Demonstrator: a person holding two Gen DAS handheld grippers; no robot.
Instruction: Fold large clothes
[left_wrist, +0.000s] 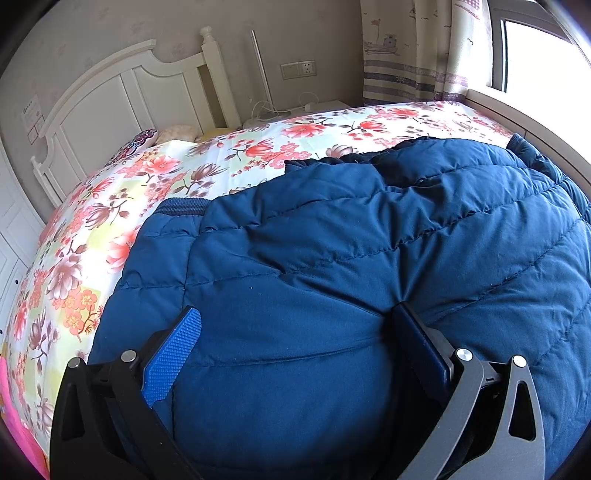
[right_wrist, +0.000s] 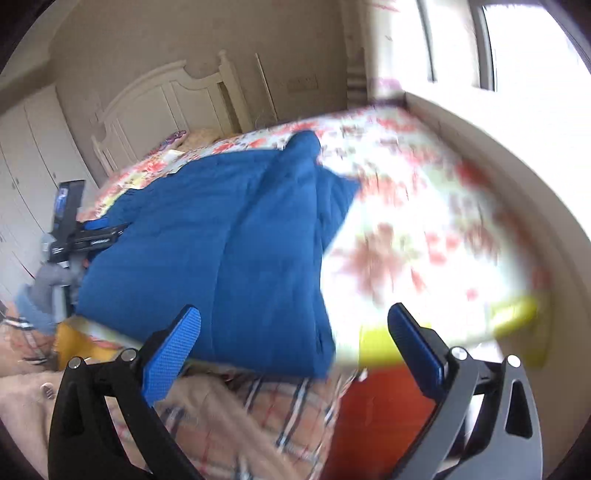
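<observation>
One blue quilted jacket (left_wrist: 332, 240) lies on one floral bedsheet (left_wrist: 110, 206); two grippers are in view, the left gripper (left_wrist: 295, 325) and right gripper (right_wrist: 295, 325), each with two fingers; one white headboard (left_wrist: 122, 96); one wall socket plate (left_wrist: 298, 69)

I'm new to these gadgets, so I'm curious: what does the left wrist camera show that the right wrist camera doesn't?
Only the left view shows the wall socket, the patterned curtain and the left gripper, open over the blue jacket. Only the right view shows wardrobe doors, a checked cloth and the right gripper, open and blurred. Both show the jacket, the flowered bedspread, the white headboard and the window.
</observation>
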